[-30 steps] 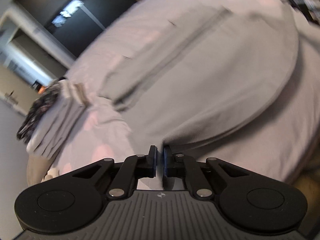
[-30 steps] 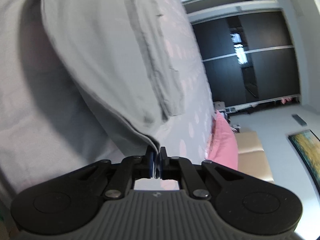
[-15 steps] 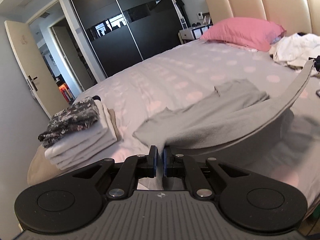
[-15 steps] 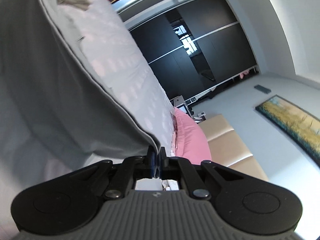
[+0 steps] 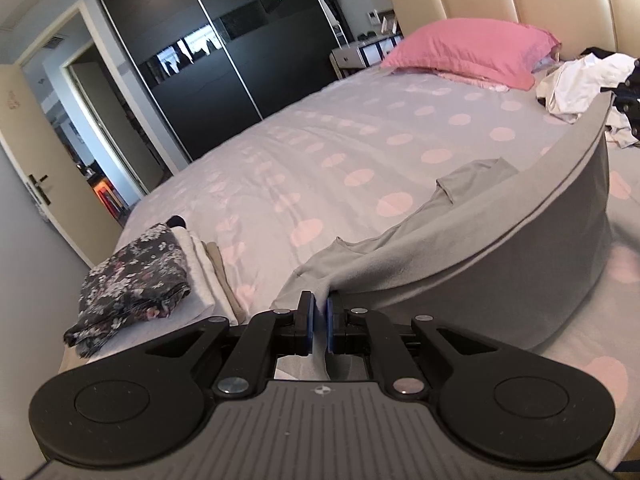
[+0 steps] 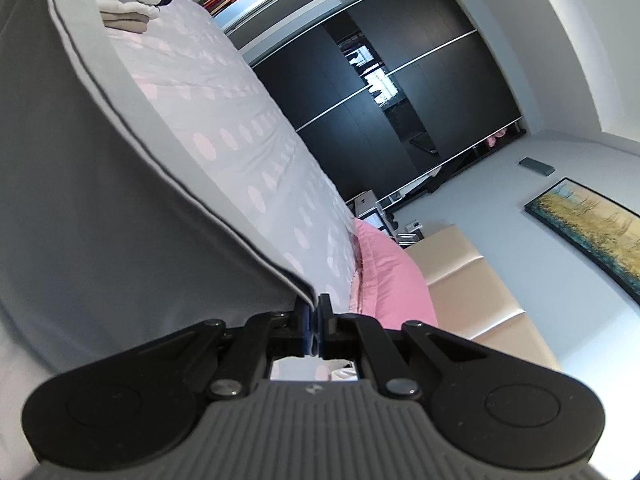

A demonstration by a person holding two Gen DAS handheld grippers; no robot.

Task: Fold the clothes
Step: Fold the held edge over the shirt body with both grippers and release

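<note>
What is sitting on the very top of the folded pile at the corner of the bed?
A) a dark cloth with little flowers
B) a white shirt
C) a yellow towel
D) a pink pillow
A: in the left wrist view the dark flowered cloth lies on top of the folded pile, over white and beige layers.

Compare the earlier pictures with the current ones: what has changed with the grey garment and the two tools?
Both tools, left and right, have lifted the grey garment's hem up off the spotted bedspread, so it now hangs stretched between them. Nothing was released: each tool stays shut on the fabric. The folded pile and pink pillow are unmoved.
</note>
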